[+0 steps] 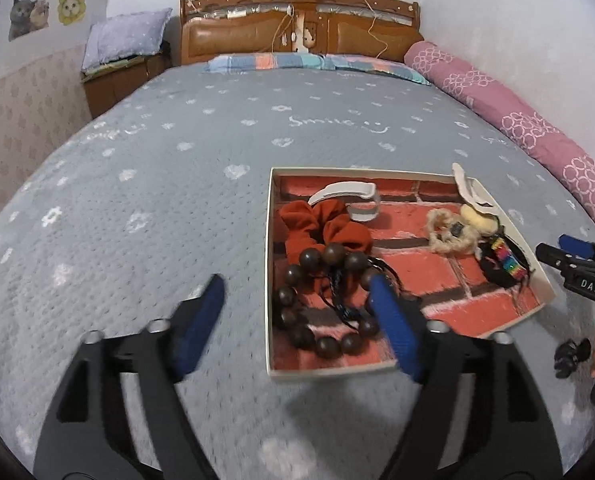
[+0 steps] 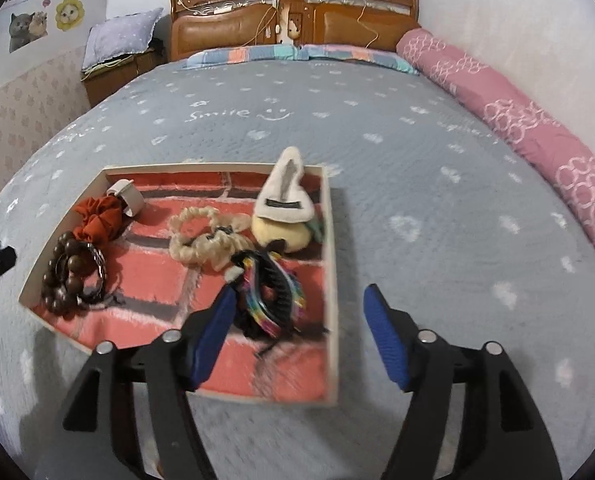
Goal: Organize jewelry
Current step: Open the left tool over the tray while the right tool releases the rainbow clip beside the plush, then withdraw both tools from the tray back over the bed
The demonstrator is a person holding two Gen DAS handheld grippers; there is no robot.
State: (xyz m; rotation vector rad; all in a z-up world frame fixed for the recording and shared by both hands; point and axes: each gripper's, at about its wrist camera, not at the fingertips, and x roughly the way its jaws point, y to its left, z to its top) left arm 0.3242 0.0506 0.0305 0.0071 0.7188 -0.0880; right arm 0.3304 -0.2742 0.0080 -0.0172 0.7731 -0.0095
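A shallow box [image 1: 271,372] [image 2: 331,264] with a red brick-print floor lies on the bed. In it are a dark wooden bead bracelet [image 1: 324,344] [image 2: 63,276], a rust scrunchie [image 1: 329,228] [image 2: 101,220], a white clip [image 1: 353,194] [image 2: 131,198], a cream scrunchie [image 1: 449,232] [image 2: 201,240], a yellow and white plush piece [image 1: 477,208] [image 2: 283,216] and a black and rainbow claw clip [image 1: 503,264] [image 2: 273,296]. My left gripper [image 1: 297,304] is open and empty, straddling the box's near left wall. My right gripper [image 2: 299,320] is open and empty over the box's near right corner; it also shows in the left wrist view [image 1: 569,264].
The grey flower-print bedspread [image 1: 177,160] [image 2: 437,200] surrounds the box. A pink bolster [image 1: 537,128] [image 2: 537,136] runs along the right wall. Pillows and a wooden headboard [image 1: 297,28] stand at the far end, a nightstand [image 1: 117,76] at far left.
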